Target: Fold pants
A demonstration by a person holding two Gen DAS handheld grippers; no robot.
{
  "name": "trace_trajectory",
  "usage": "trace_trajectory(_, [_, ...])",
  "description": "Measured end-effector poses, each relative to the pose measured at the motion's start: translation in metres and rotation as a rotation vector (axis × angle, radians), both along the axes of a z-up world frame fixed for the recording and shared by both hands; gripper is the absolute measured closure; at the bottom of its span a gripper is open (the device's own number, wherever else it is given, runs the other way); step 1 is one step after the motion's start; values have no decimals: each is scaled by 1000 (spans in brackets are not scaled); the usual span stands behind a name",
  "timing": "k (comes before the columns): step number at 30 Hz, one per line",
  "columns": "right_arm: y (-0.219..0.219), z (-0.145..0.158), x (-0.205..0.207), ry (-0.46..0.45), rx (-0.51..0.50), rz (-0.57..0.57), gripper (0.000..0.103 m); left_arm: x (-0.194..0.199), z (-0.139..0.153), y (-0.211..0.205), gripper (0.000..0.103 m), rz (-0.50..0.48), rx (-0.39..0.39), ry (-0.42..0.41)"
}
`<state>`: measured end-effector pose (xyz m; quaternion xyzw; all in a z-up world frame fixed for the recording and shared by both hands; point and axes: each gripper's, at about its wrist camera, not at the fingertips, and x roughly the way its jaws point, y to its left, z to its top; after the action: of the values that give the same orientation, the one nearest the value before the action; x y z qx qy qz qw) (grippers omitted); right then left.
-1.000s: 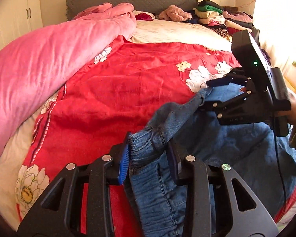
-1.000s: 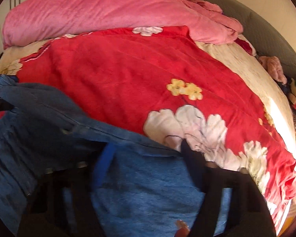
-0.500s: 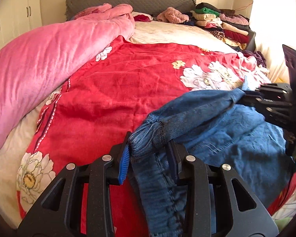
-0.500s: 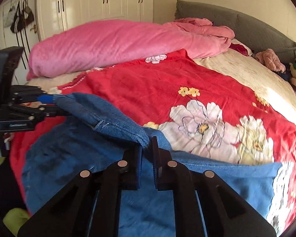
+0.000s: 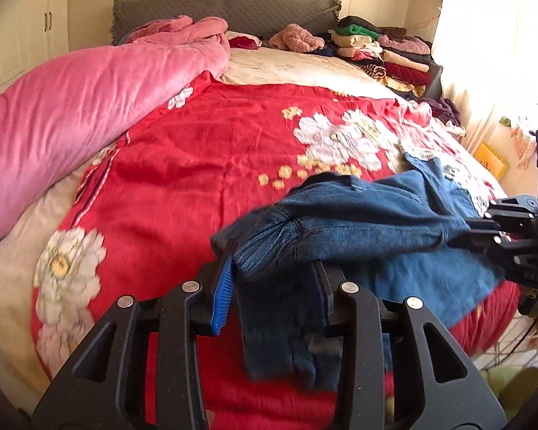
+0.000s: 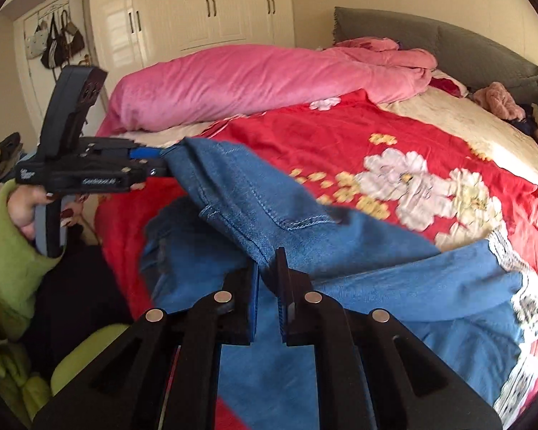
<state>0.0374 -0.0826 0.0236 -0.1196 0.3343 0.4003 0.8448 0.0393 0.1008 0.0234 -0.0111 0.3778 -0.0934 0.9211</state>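
Blue denim pants [image 5: 376, 222] lie on a red flowered blanket [image 5: 197, 165], their waist edge lifted and pulled taut between my two grippers. My left gripper [image 5: 272, 265] holds the gathered elastic waistband between its fingers; its jaws are opening slightly, but the cloth still hangs from them. From the right wrist view that left gripper [image 6: 157, 163] grips the far corner of the pants [image 6: 376, 286]. My right gripper [image 6: 267, 265] is shut on a seamed fold of the denim. It also shows at the right edge of the left wrist view, my right gripper [image 5: 459, 233] pinching the fabric.
A rolled pink duvet [image 5: 71, 107] lies along the bed's left side. Stacked folded clothes [image 5: 376, 50] sit by the grey headboard [image 5: 226, 7]. White wardrobes [image 6: 211, 7] stand behind. A hand in a green sleeve [image 6: 21, 208] holds the left gripper off the bed's edge.
The right gripper closed on the denim, where a second ago its fingers stood apart around it. Both grippers drew apart and rose a little, stretching the waist edge.
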Motion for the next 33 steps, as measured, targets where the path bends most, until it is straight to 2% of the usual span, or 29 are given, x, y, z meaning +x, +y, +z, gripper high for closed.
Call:
trace_trajectory(7, [3,-27,-34,69,-45,34,95,-31,-25,-1,73,-12,15,71])
trace_trajectory(12, [4,-44,-39,94,-70,27,95,-42,-43,9,73,21,6,134])
trace_trajectory(17, [5,-42,-46,88,-55,50,95,-57,-18,22,72,57,-45,64])
trace_trajectory(18, [6,-43,-47,89,-56,52,95,-57,-15,22,69,63,-46,54])
trace_trajectory(20, [7,-46,-47,99,-52,59,95,-54,-11,20,56,63,-67,45])
trace_trajectory(21, [8,-48,-47,105,-53,60,95,-51,-11,20,46,62,-82,50])
trace_trajectory(23, [11,-53,-46,113,-62,60,95,-39,-18,21,44,64,-127,77])
trace_trajectory(25, [13,-56,-46,114,-69,59,95,-22,-29,27,43,78,-216,131])
trace_trajectory(26, [14,-57,-45,114,-71,59,94,-17,-33,29,44,77,-262,146])
trace_trajectory(27, [14,-56,-45,115,-69,57,94,-12,-37,30,56,74,-306,161])
trace_trajectory(28, [13,-55,-45,112,-66,57,95,-9,-41,30,73,62,-359,170])
trace_trajectory(29, [13,-53,-46,107,-63,58,95,-9,-44,32,73,54,-412,170])
trace_trajectory(30, [12,-52,-47,101,-60,60,95,-12,-46,34,73,60,-434,168])
trace_trajectory(33, [12,-53,-48,102,-58,63,94,-27,-41,35,73,72,-348,140])
